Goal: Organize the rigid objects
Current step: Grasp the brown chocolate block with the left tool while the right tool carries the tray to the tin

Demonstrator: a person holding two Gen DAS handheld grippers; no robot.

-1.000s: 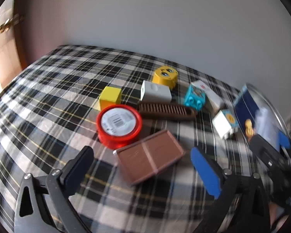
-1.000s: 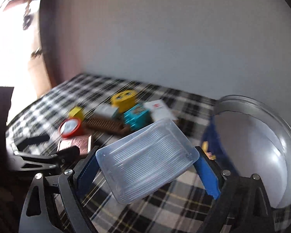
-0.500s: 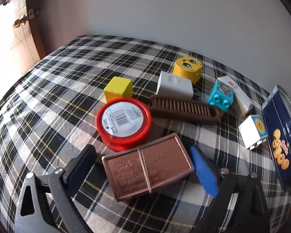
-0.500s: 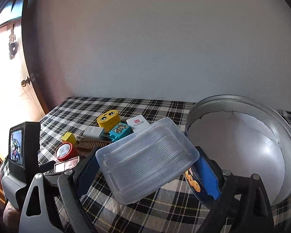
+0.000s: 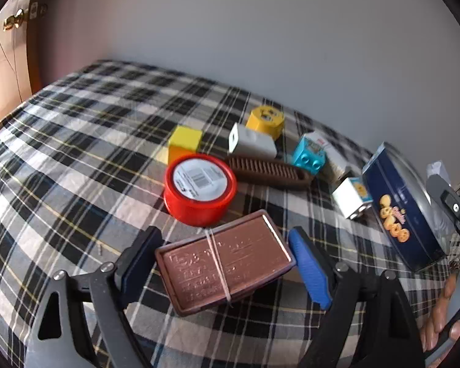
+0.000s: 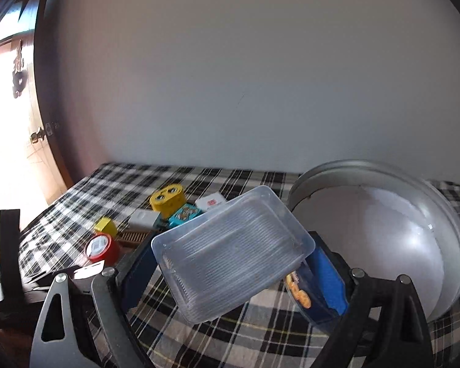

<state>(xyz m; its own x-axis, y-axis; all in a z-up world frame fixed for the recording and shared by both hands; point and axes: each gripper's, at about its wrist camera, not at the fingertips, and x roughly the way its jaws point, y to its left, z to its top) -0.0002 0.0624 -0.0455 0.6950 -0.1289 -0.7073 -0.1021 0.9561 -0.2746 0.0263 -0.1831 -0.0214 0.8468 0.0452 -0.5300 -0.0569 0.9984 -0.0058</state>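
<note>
My left gripper (image 5: 224,263) is shut on a brown rectangular box (image 5: 224,263) bound with a rubber band and holds it just above the plaid cloth. Beyond it lie a red round tub (image 5: 199,190), a brown comb (image 5: 270,170), a yellow cube (image 5: 184,144), a white block (image 5: 251,144), a yellow face block (image 5: 265,119) and a blue brick (image 5: 309,156). My right gripper (image 6: 230,263) is shut on a clear plastic tray (image 6: 230,254), tilted, held above the cloth beside the round cookie tin (image 6: 383,233).
The blue cookie tin (image 5: 395,205) stands open at the right, next to a white brick with a sun face (image 5: 352,196) and a white carton (image 5: 331,150). A grey wall runs behind the bed. A door (image 5: 3,61) is at the left.
My left gripper has moved forward and closed on the brown box, lifting it slightly. My right gripper has risen with the clear tray still in it.
</note>
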